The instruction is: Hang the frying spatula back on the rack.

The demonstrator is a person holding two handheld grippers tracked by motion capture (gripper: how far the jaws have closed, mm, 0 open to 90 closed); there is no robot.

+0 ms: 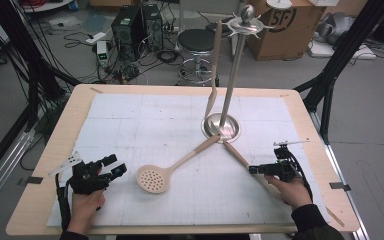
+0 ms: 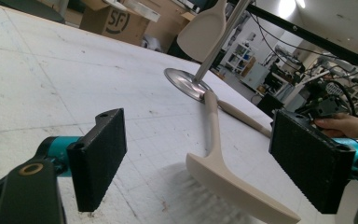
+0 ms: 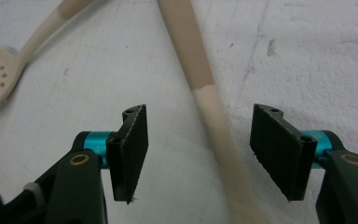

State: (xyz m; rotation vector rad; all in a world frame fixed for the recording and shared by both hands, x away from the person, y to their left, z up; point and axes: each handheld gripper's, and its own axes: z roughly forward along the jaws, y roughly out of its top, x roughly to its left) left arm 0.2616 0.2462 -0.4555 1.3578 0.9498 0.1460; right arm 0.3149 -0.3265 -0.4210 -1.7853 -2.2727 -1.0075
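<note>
Background: cardboard box point(image 1: 280, 22) marked "SF". Surface point(image 1: 145, 125): white mat. Right hand-held gripper point(image 3: 198, 154), pointing down, jaws spread astride utensil handle point(image 3: 209, 112), untouched. Left hand-held gripper point(image 2: 200, 163) spread, level, near slotted spoon point(image 1: 152, 178).

The left hand point(image 1: 86, 202) rests at the near left of the table, its forearm coming in from the bottom edge, and holds the left gripper point(image 1: 116, 166) angled forward and rightward with jaws standing wide apart. The right hand point(image 1: 294, 190) holds the right gripper point(image 1: 252, 170) low, pointing leftward, its jaws parted and pressing on nothing.
</note>
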